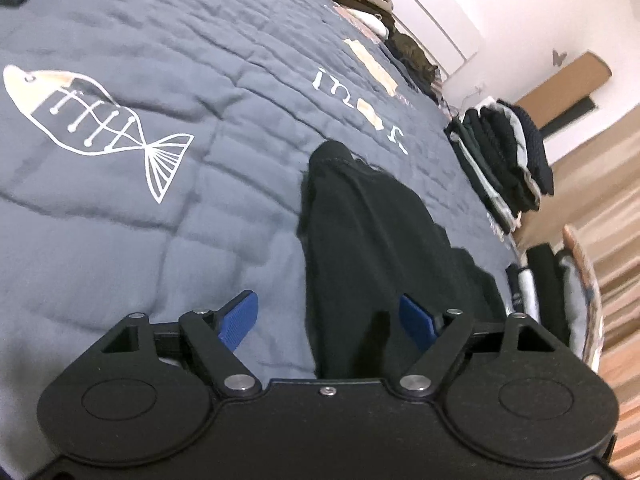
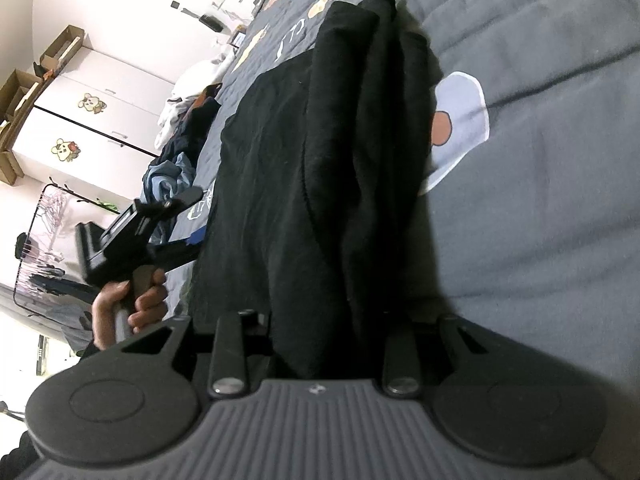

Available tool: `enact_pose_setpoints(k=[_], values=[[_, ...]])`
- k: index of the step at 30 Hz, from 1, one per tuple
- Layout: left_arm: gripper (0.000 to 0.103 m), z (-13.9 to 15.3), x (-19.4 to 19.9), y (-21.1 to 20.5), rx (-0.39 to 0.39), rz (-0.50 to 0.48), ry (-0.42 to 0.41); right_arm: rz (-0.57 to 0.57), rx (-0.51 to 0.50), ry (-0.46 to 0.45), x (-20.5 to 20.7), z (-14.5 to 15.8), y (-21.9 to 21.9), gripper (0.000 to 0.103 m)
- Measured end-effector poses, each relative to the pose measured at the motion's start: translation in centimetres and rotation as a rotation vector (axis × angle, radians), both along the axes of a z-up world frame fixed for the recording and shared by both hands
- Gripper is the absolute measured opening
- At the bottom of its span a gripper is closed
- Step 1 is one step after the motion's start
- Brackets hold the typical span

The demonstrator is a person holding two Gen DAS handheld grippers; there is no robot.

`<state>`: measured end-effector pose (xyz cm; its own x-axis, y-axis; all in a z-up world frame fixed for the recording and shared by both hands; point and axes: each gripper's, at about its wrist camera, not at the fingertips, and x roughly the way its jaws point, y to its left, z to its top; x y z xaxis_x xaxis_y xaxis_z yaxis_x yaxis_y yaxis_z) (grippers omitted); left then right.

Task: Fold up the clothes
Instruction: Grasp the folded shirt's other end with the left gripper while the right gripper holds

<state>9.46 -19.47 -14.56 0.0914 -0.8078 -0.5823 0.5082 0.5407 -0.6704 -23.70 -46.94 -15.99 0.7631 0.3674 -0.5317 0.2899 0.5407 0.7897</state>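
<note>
Tongs first: the left tongs [image 1: 328, 320] stand wide, their blue pads [image 1: 238, 322] well apart, and a strip of the black garment [image 1: 360, 240] runs up between them without either pad pressing on it. The right tongs [image 2: 320, 340] have their fingertips buried under the same black garment [image 2: 340, 160], so whether they pinch the cloth or merely sit beneath it cannot be told from the right wrist view.

The garment is plain black, soft and thick-looking, gathered into long lengthwise folds and ridges. In the left wrist view it narrows to a rounded end that points toward the far edge of the bed. In the right wrist view it is wider: a flat panel lies on the left, and a bunched, doubled-over ridge runs along the right, ending in a blunt tip. It lies on the grey quilt [image 1: 120, 220] that covers the bed, partly over a pale blue print [image 2: 460, 120]. A white fish skeleton print [image 1: 96, 120] sits well to the left of it.

In the right wrist view a hand [image 2: 128, 304] grips the handle of the left tongs just beside the garment's left edge.

At the right edge of the bed a stack of folded dark clothes [image 1: 504, 156] stands. A heap of unfolded blue and white clothes [image 2: 176, 152] lies near the quilt's far left side, with a white wardrobe [image 2: 92, 112] behind it.
</note>
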Motion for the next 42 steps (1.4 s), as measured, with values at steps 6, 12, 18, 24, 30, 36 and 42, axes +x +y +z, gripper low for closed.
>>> enact_pose_setpoints(k=[6,12,18,24,30,36,42], values=[[0.103,-0.6,0.6,-1.6,-0.017,-0.056,-0.017,0.003,0.007,-0.005,-0.2,-0.2,-0.1,0.031],[0.097,-0.2,1.1,-2.9,-0.033,-0.083,-0.047,0.004,0.004,-0.006,-0.6,-0.1,0.1,0.031],[0.075,-0.4,1.8,-4.3,-0.057,-0.086,-0.051,0.005,0.004,-0.008,-0.8,0.0,0.5,0.031],[0.069,-0.9,2.7,-5.9,-0.088,-0.135,-0.026,0.004,0.005,-0.008,-1.1,0.0,0.8,0.031],[0.069,-1.3,3.4,-7.2,-0.112,-0.155,-0.008,0.002,0.005,-0.004,-1.1,0.1,0.9,0.031],[0.069,-1.6,3.5,-9.1,-0.126,-0.232,-0.009,-0.002,0.0,0.001,-1.1,0.1,1.1,0.031],[0.026,-2.1,3.2,-9.4,-0.11,-0.252,-0.018,-0.004,0.003,0.001,-1.1,0.1,1.2,0.031]])
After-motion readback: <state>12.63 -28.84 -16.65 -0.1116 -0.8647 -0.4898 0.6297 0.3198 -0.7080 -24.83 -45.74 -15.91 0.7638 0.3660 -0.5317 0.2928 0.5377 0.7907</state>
